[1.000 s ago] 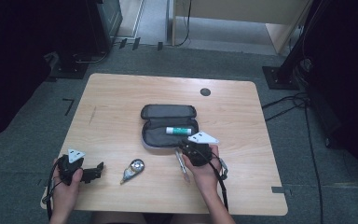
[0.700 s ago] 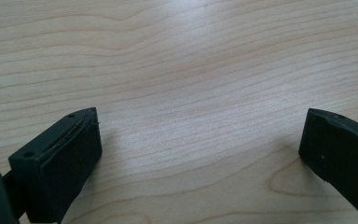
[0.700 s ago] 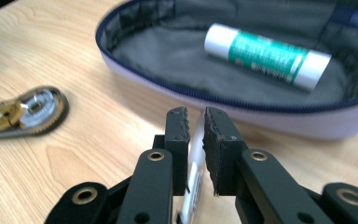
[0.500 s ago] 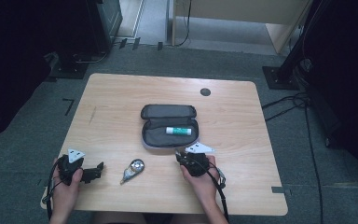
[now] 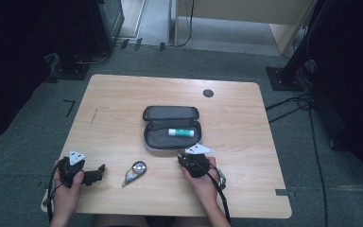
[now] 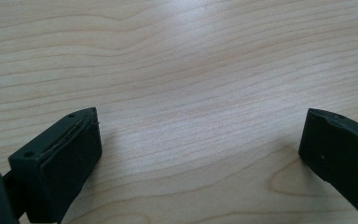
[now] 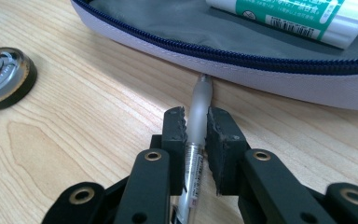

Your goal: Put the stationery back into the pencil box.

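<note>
- High view: the open grey zip-up pencil case [image 5: 170, 127] lies mid-frame with a green-and-white glue stick [image 5: 182, 133] already inside; a round correction-tape dispenser [image 5: 135, 171] waits lower centre. The right gripper [image 5: 187, 161] has sunk toward the table since the earlier frames.
- Left gripper view: the left gripper [image 6: 200, 154] idles with jaws wide apart over the bare light wooden table [image 6: 191, 70].
- Right gripper view: jaws clamped on a frosted clear plastic pen [image 7: 196, 122], its tip touching the case's rim; the pen, then the dispenser, probably remain to be packed.
</note>
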{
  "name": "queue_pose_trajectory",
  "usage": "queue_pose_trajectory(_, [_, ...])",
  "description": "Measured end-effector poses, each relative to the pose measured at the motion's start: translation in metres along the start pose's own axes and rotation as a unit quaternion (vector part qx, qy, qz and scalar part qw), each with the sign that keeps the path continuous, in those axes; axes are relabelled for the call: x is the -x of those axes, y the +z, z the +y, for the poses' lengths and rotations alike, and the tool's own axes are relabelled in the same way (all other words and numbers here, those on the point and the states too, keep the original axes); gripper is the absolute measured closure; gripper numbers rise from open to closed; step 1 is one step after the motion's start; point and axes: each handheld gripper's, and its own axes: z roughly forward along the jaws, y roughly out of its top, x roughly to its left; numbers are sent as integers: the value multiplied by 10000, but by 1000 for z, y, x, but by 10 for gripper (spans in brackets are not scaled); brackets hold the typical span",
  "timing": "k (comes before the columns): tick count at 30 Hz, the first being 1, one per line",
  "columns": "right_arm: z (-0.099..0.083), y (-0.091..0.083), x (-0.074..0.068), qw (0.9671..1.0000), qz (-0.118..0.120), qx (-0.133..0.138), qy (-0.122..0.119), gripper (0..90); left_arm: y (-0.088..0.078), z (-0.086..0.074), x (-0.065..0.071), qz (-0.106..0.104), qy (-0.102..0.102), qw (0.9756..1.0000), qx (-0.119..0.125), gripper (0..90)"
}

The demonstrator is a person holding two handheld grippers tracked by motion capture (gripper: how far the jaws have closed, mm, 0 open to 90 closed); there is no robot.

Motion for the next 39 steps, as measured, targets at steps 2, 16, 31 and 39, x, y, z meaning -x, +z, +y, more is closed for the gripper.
queue_pose_trajectory(2, [0,0,0,9999,84,-23,-81,802,0,0,0,0,-1,10000,0,0])
queue_pose_trajectory(16, [-7,-5,-12,9959,163,-111,-878,727,0,0,0,0,-1,10000,0,0])
queue_pose_trajectory(31, [-5,-11,-11,9941,426,-205,-977,803,0,0,0,0,-1,10000,0,0])
queue_pose_trajectory(39, [12,-29,-12,9930,581,168,-1018,803,0,0,0,1,0,10000,0,0])
